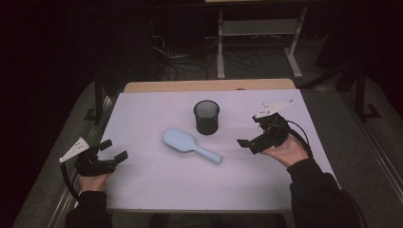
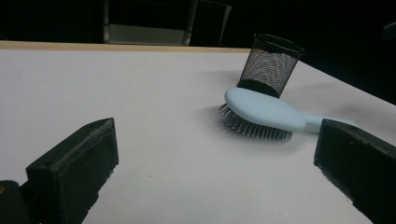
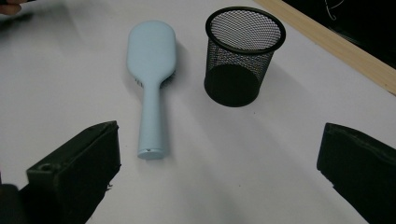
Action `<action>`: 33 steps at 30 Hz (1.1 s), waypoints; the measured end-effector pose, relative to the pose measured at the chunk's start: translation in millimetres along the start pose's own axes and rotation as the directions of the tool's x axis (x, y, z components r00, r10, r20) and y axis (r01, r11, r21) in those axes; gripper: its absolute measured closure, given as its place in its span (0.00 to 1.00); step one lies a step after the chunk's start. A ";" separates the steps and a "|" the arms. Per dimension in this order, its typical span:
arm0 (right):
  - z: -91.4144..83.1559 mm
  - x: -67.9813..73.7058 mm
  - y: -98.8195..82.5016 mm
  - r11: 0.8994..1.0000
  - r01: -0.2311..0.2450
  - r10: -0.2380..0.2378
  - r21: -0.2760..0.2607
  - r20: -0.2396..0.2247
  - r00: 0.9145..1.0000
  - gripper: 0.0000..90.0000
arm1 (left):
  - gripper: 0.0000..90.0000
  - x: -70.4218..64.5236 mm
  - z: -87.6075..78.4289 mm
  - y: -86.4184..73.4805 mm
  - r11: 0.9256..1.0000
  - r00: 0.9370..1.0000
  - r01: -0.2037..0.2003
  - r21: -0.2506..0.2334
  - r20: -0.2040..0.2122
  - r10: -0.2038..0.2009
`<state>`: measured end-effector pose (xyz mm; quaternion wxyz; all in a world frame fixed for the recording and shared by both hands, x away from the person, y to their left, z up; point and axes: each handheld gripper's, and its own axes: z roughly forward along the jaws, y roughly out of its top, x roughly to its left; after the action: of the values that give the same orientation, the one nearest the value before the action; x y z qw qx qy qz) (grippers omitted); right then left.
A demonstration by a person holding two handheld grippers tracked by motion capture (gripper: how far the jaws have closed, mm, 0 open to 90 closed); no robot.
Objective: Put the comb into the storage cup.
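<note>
Hairbrush (image 1: 190, 145) and mesh pen cup (image 1: 206, 117) on the white surface (image 1: 142, 185), with both tongs wide open and empty.

The pale blue hairbrush lies bristles down near the middle of the surface, its paddle head just beside the upright black mesh cup and its handle pointing toward the person's right. The left tongs (image 1: 113, 150) rest near the left edge, well apart from the brush; the right tongs (image 1: 249, 140) hover nearer, with the handle end a little ahead of its jaws. Judged from this layout, the step in hand is an approach to the handle by the right tongs. It would go best with the jaws lowered astride the narrow handle, closing across its width near mid-length, so that the brush lifts level and can be tipped upright, handle first, over the cup's rim without knocking the light cup.
</note>
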<state>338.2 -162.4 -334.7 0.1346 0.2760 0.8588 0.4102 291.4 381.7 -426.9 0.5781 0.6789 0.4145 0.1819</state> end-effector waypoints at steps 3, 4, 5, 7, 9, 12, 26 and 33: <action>2.4 1.1 1.4 1.000 0.004 -0.004 0.008 -0.005 1.000 0.00 | 0.00 0.0 0.1 0.0 1.000 1.000 0.000 0.001 0.000 0.000; 3.2 1.6 1.7 1.000 0.005 -0.005 0.008 -0.005 1.000 0.00 | 0.00 0.0 0.0 0.0 1.000 1.000 0.000 0.001 0.000 0.000; 4.2 2.1 2.3 1.000 0.006 -0.006 0.010 -0.006 1.000 0.00 | 0.00 0.0 0.0 0.0 1.000 1.000 0.000 0.000 0.000 0.000; 5.8 2.8 3.4 1.000 0.011 -0.011 0.013 -0.010 1.000 0.00 | 0.00 0.1 -0.1 0.1 1.000 1.000 0.000 0.000 0.000 0.000; 7.3 3.8 4.3 1.000 0.013 -0.013 0.013 -0.014 1.000 0.00 | 0.00 0.1 -0.1 0.0 1.000 1.000 -0.001 0.000 0.000 0.001; 11.5 7.0 5.7 0.999 0.025 -0.025 0.023 -0.025 0.999 0.00 | 0.00 0.1 0.1 0.0 1.000 1.000 -0.001 0.002 0.001 0.001; 30.2 16.3 13.9 0.997 0.050 -0.047 0.053 -0.057 0.997 0.00 | 0.00 0.2 -0.1 -0.2 1.000 1.000 0.002 0.000 0.001 -0.002; 38.5 20.2 15.4 0.996 0.060 -0.056 0.064 -0.071 0.996 0.00 | 0.00 0.4 -0.1 -0.2 1.000 1.000 0.002 0.000 0.002 -0.002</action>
<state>345.0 -118.6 -346.9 0.1075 0.2408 0.8836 0.3869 291.5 382.1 -427.1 0.5788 0.6786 0.4146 0.1807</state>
